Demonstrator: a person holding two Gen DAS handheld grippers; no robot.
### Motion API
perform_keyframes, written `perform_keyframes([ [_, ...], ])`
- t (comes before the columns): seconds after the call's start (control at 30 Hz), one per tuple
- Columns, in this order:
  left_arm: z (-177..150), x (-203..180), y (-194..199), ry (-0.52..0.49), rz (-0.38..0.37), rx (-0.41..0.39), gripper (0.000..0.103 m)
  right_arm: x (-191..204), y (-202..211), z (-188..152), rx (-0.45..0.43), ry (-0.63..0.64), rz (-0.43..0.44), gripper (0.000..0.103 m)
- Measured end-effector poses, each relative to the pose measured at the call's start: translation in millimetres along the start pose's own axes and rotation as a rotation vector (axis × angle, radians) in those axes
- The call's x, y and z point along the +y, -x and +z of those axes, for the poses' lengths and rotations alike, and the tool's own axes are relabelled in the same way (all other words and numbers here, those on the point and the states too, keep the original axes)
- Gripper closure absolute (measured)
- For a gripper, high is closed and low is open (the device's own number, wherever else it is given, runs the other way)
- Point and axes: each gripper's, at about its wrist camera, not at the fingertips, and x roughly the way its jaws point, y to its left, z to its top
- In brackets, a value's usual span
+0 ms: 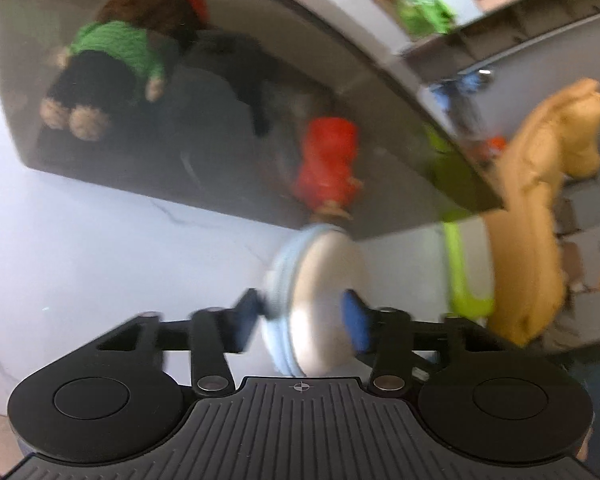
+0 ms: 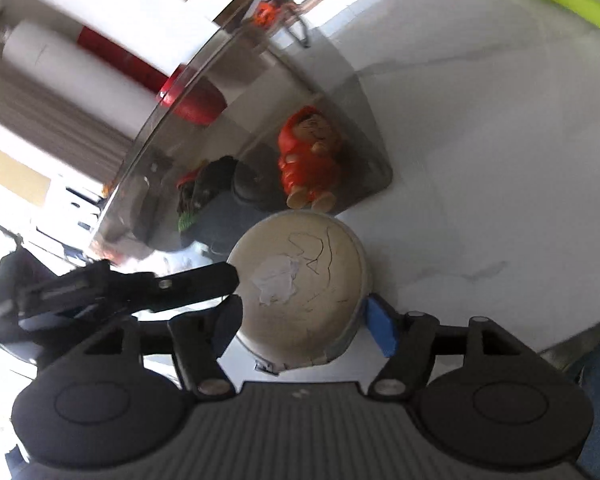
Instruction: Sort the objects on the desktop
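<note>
White marble table (image 2: 480, 168): left claw (image 1: 304, 316) grips the round disc (image 1: 324, 300); right claw (image 2: 304, 320) straddles it unclamped.

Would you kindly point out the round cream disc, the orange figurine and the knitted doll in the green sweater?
round cream disc (image 2: 300, 280): right wrist view, middle of its cracked flat face.
orange figurine (image 2: 306, 156): right wrist view, its orange body.
knitted doll (image 1: 112, 46): left wrist view, back of its green sweater.
</note>
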Motion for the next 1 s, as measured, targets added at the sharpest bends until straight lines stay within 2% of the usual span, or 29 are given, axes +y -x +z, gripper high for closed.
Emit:
perform_keyframes([
  [0.03, 0, -3, -4, -0.004, 0.006, 0.014, 0.055, -4, 1, -1, 0.001, -0.038, 0.021, 0.032],
  [0.07, 0, -6, -8, -0.007, 0.012, 0.027, 0.046, -9, 2, -1, 0.003, -0.075, 0.04, 0.032],
  [0.1, -1, -11, -13, -0.019, 0.002, 0.042, 0.031, -15, 2, -3, 0.006, -0.116, 0.057, 0.032],
  [0.17, -4, -22, -20, -0.046, -0.009, 0.039, 0.02, -26, 2, -5, 0.002, -0.181, 0.079, 0.033],
  [0.2, -4, -26, -23, -0.055, -0.015, 0.045, 0.02, -31, 0, -6, 0.0, -0.199, 0.089, 0.033],
  [0.23, -4, -29, -26, -0.06, 0.002, 0.034, 0.022, -35, -1, -6, -0.001, -0.217, 0.099, 0.033],
  [0.27, -3, -33, -28, -0.065, 0.019, 0.024, 0.031, -39, -1, -6, -0.005, -0.233, 0.109, 0.034],
  [0.3, -2, -36, -30, -0.07, 0.036, 0.014, 0.045, -42, -1, -5, -0.011, -0.245, 0.12, 0.034],
  [0.33, -4, -38, -32, -0.079, 0.074, 0.007, 0.048, -45, -1, -4, -0.011, -0.256, 0.128, 0.034],
  [0.43, -6, -42, -35, -0.083, 0.075, -0.005, 0.05, -55, -1, -2, -0.007, -0.295, 0.166, 0.033],
  [0.5, -8, -45, -35, -0.081, 0.058, -0.015, 0.056, -61, 1, -3, -0.009, -0.331, 0.188, 0.033],
  [0.6, -8, -46, -31, -0.048, -0.003, -0.002, 0.064, -67, 5, -6, -0.028, -0.368, 0.209, 0.031],
  [0.67, -8, -45, -32, -0.027, -0.037, 0.013, 0.066, -67, 5, -8, -0.054, -0.366, 0.207, 0.028],
  [0.8, -6, -41, -37, 0.015, -0.048, 0.014, 0.066, -60, 1, -5, -0.088, -0.366, 0.188, 0.027],
  [0.93, -8, -35, -36, 0.066, -0.095, 0.027, 0.067, -54, -8, -3, -0.119, -0.385, 0.191, 0.017],
  [1.0, -9, -28, -39, 0.103, -0.121, 0.05, 0.068, -51, -9, -4, -0.105, -0.395, 0.193, 0.018],
])
